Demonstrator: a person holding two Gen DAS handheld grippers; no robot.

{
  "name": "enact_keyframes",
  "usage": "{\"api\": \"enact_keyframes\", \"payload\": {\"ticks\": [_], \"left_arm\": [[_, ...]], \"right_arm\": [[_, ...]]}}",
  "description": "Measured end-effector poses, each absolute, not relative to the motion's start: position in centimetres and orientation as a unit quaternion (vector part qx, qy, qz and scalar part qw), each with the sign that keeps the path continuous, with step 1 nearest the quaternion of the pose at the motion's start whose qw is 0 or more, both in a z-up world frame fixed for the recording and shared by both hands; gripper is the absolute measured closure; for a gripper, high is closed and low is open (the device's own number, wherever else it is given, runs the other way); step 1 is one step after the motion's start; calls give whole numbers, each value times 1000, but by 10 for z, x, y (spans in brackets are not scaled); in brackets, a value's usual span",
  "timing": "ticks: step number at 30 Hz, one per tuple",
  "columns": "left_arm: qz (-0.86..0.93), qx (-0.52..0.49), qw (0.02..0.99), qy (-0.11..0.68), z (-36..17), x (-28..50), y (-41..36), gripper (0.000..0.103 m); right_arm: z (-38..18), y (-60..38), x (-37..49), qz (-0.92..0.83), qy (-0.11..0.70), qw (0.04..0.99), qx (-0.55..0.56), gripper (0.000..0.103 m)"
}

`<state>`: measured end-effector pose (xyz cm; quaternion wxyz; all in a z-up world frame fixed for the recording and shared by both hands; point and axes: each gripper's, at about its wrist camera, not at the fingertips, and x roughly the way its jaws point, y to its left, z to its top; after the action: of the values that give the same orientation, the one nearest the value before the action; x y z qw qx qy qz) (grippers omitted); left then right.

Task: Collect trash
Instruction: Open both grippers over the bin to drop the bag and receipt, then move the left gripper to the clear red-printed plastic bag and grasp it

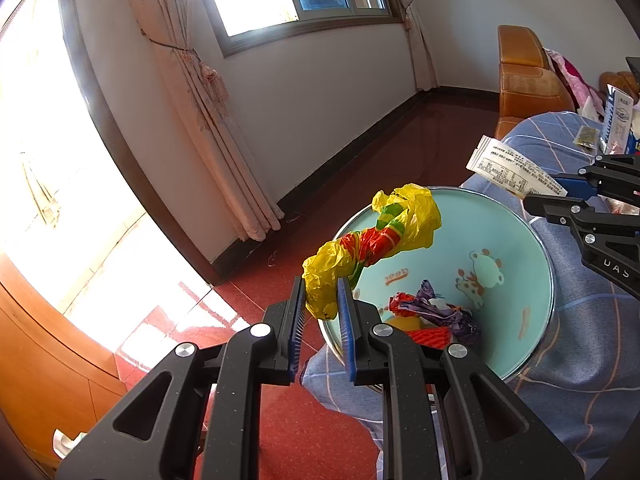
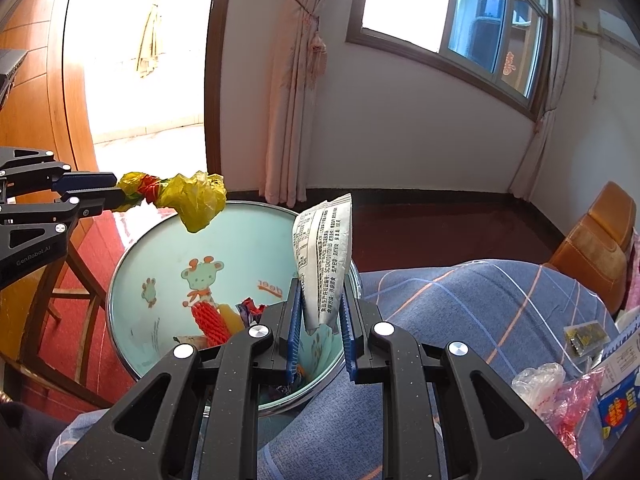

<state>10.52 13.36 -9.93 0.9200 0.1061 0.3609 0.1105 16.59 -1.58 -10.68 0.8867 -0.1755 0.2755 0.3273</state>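
Observation:
A light blue trash bin [image 1: 516, 240] with a giraffe print stands at the table's edge; it also shows in the right wrist view [image 2: 168, 248]. Wrappers and red foam netting [image 1: 432, 336] lie inside it. My left gripper [image 1: 322, 292] is shut on a crumpled yellow and red plastic bag [image 1: 376, 240] and holds it over the bin's rim; that bag also shows in the right wrist view [image 2: 192, 196]. My right gripper [image 2: 320, 304] is shut on a white printed wrapper [image 2: 326, 256], upright over the bin's other rim. The wrapper also shows in the left wrist view [image 1: 516, 172].
A blue checked cloth [image 2: 480, 312] covers the table. Clear and pink plastic bags [image 2: 560, 392], a small dark packet [image 2: 584, 336] and a blue box [image 2: 616, 408] lie on it at right. An orange sofa [image 1: 524, 80] stands behind. A wooden stool [image 2: 60, 288] stands on the red floor.

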Motion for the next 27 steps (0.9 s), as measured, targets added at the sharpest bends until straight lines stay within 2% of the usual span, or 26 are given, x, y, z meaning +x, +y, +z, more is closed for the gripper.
{"api": "enact_keyframes", "payload": {"ticks": [2, 5, 7, 8, 15, 27], "left_arm": [[109, 105, 920, 360, -99, 105, 133, 82], [100, 101, 921, 363, -101, 106, 131, 80], [95, 94, 922, 362, -102, 106, 130, 69], [95, 95, 923, 360, -102, 105, 129, 56], [89, 98, 924, 360, -103, 106, 124, 54], [87, 99, 924, 360, -104, 107, 125, 53]], "right_arm": [[-107, -16, 166, 328, 277, 886, -175, 84], [-106, -15, 165, 329, 275, 886, -177, 75], [-106, -15, 166, 328, 275, 886, -176, 72], [-106, -15, 167, 328, 276, 887, -174, 69], [-106, -18, 168, 321, 276, 889, -173, 62], [-106, -19, 168, 316, 276, 891, -173, 60]]}}
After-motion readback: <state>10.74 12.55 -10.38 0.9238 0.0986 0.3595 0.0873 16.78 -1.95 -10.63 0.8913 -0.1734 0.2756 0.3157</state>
